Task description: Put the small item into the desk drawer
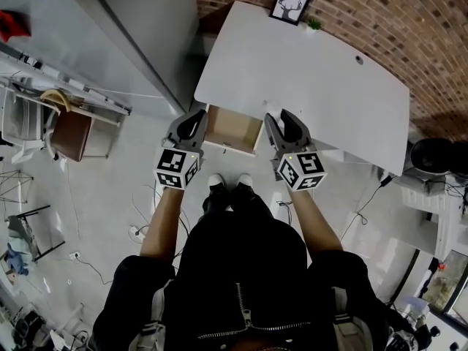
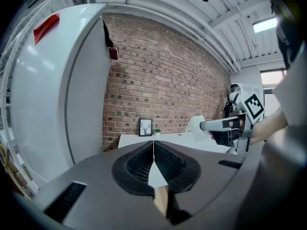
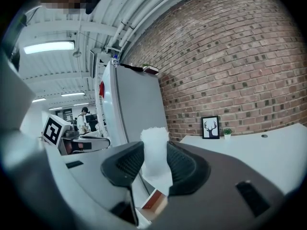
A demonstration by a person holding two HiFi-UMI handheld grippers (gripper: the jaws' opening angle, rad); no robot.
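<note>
In the right gripper view, my right gripper (image 3: pixel 154 163) is shut on a small white, foam-like item (image 3: pixel 154 147) that sticks up above the pads. In the head view the right gripper (image 1: pixel 282 117) hovers by the right side of the open wooden drawer (image 1: pixel 232 129) at the front of the white desk (image 1: pixel 314 79). My left gripper (image 1: pixel 196 115) is by the drawer's left side; its jaws (image 2: pixel 153 150) meet with nothing between them. The left gripper view also shows the white item (image 2: pixel 195 124) from the side. Part of the drawer (image 3: pixel 154 201) shows below the right jaws.
A framed deer picture (image 1: pixel 289 4) and a tiny plant (image 1: pixel 314 25) stand at the desk's back edge against the brick wall. A tall grey-white cabinet (image 2: pixel 53 80) stands left of the desk. Cables and a chair (image 1: pixel 72 131) lie on the floor to the left.
</note>
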